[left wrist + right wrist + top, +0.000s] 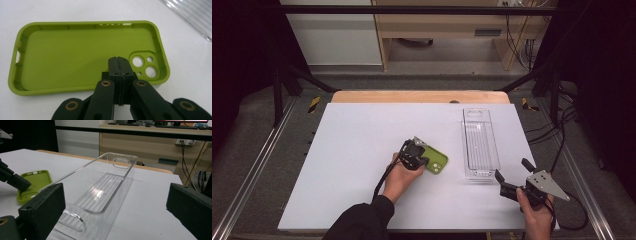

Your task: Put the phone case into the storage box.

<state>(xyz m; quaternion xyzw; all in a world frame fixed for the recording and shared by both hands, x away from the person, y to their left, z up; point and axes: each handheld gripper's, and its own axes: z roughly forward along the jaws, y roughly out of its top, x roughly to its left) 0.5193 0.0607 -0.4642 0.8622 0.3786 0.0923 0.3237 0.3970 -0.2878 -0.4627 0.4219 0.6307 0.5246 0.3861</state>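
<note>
My left gripper [426,161] sits near the middle of the white table [357,150], its two black jaws pressed together on the near long wall of the lime-green soft phone case [82,55]. In the left gripper view the pads [117,65] meet with no gap beside the camera cut-out, one jaw inside the case and one outside, so I judge that I hold the rim rather than only touch it. The case lies open side up, flat on the table, just left of the clear ribbed plastic tray [479,145] and apart from it.

The step in hand, as I read it, is lifting the case and carrying it rightward into the tray. To do it well I should keep the pinch firm, since the wall is thin and bendy and the case may swing or slip from a one-edge grip. I should lift straight up before moving sideways, clear the tray's tall wall, then turn the case along the tray's long axis, because the tray is narrow.

Further right, my right gripper [512,179] hovers off the tray's near end with its jaws spread wide and nothing between them. In the right gripper view the tray's handle end lies between them. It could steady the light tray if the case nudges it.
</note>
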